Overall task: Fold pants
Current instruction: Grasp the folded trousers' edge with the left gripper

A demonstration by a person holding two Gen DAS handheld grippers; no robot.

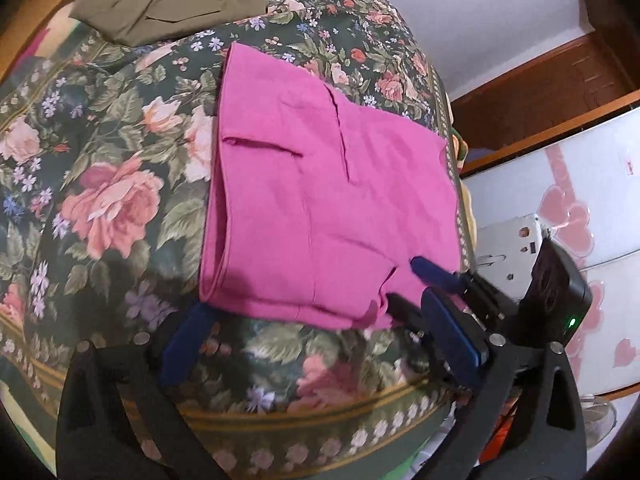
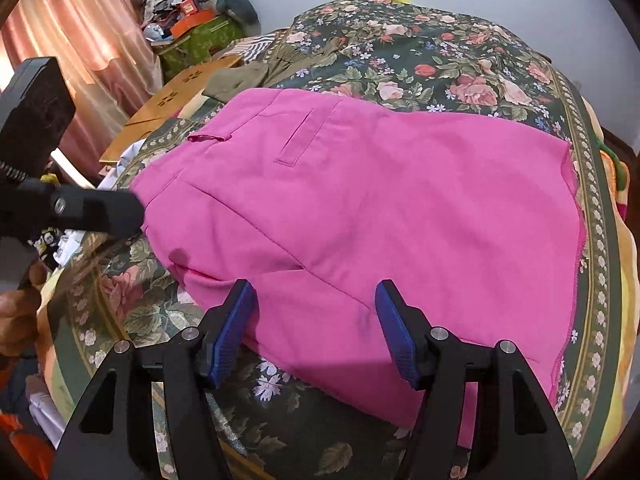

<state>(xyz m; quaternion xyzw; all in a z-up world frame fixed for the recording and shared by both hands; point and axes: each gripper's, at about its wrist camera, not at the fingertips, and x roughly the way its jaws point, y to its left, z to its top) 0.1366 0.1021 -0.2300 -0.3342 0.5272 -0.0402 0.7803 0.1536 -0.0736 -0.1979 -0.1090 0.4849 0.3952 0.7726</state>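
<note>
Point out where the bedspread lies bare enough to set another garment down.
The widest free patch of bedspread lies left of the pink pants, below the olive garment. A narrower strip runs along the near edge by the left claw. The right claw crowds the pants' near edge.

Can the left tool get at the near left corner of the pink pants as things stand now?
Probably yes. The left tool is open, and the near left corner of the pink pants lies just beyond one finger on the floral bedspread, with nothing covering it.
</note>
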